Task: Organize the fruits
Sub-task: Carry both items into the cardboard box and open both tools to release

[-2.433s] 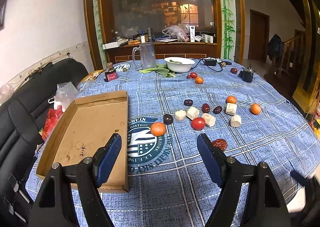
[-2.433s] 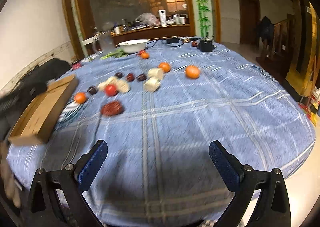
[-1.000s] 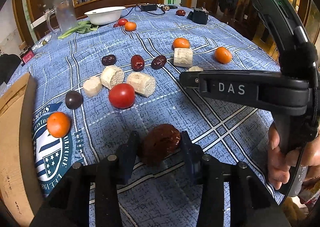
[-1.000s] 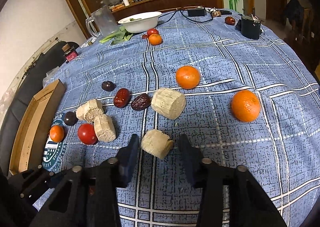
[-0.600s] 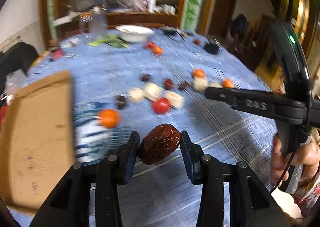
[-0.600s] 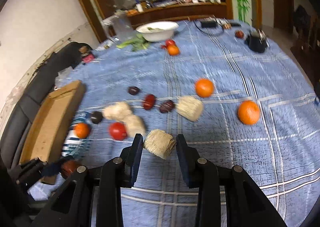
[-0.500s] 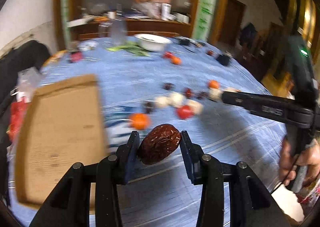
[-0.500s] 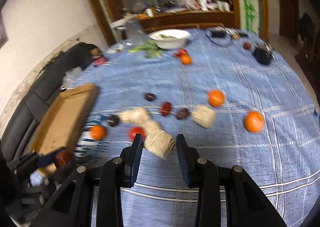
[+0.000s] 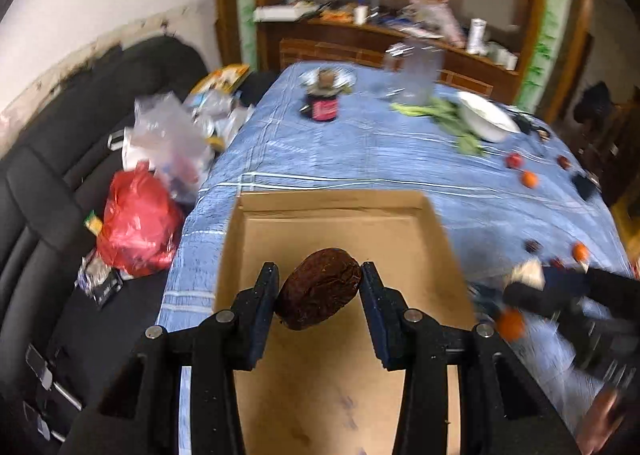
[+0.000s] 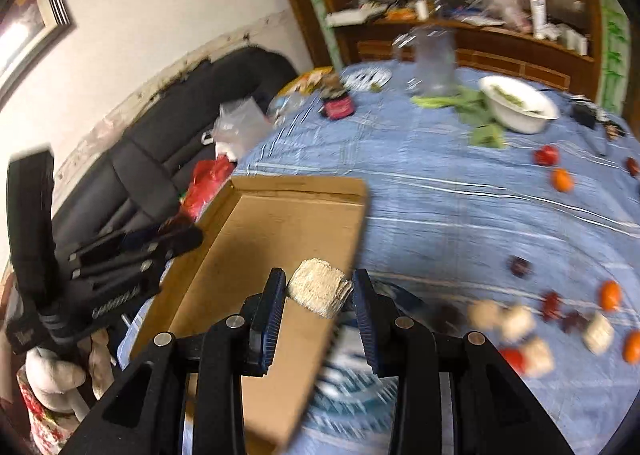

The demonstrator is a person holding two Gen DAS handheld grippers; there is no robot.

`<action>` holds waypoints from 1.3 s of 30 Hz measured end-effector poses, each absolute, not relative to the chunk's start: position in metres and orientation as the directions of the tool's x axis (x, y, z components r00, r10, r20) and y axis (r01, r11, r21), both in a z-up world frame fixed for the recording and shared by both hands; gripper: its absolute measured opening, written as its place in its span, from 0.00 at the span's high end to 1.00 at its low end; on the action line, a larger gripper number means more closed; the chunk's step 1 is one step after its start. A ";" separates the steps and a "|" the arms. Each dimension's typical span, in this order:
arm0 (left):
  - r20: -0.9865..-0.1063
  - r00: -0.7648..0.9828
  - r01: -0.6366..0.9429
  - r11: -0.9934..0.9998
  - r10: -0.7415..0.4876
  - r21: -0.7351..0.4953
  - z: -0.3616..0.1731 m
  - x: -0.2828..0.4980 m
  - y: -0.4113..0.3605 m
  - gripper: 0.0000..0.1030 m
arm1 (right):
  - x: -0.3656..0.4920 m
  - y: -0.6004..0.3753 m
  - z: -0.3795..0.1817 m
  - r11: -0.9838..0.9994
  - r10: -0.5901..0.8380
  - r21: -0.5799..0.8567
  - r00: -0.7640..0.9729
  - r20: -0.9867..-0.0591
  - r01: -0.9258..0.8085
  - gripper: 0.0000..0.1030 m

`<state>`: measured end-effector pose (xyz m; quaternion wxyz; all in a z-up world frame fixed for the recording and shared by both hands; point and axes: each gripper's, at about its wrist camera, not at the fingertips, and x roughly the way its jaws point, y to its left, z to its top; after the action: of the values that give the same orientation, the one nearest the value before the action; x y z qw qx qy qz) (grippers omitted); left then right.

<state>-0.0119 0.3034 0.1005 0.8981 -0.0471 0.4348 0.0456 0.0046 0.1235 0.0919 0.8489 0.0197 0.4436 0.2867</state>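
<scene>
My left tongs clench a dark wrinkled date above the cardboard tray, because I want it to fall inside. My right tongs grasp a pale sugarcane piece over the tray's right edge. Farther away, the other fruits wait on the blue tablecloth.

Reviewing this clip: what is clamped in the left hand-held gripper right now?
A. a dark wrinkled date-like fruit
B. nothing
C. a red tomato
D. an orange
A: in the left wrist view, the left hand-held gripper pinches a dark wrinkled date-like fruit between its pads, above the cardboard tray.
</scene>
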 end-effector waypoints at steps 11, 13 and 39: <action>-0.861 0.508 -0.214 0.969 0.004 -0.121 0.039 0.054 0.341 0.61 | 0.065 0.199 0.036 0.850 0.402 0.167 0.409 -0.819 -0.499 0.63; -0.867 0.498 -0.223 0.966 -0.001 -0.129 0.034 0.058 0.344 0.61 | 0.070 0.204 0.030 0.854 0.390 0.161 0.403 -0.828 -0.495 0.63; -0.735 0.642 -0.078 0.934 -0.220 -0.348 0.124 -0.051 0.311 0.31 | 0.001 0.052 0.097 0.898 0.408 0.206 0.562 -0.720 -0.388 0.42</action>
<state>-0.0510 0.3107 0.1240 0.8886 -0.1769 0.4214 -0.0400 0.0008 0.0519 0.0973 0.8836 0.0119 0.4103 0.2253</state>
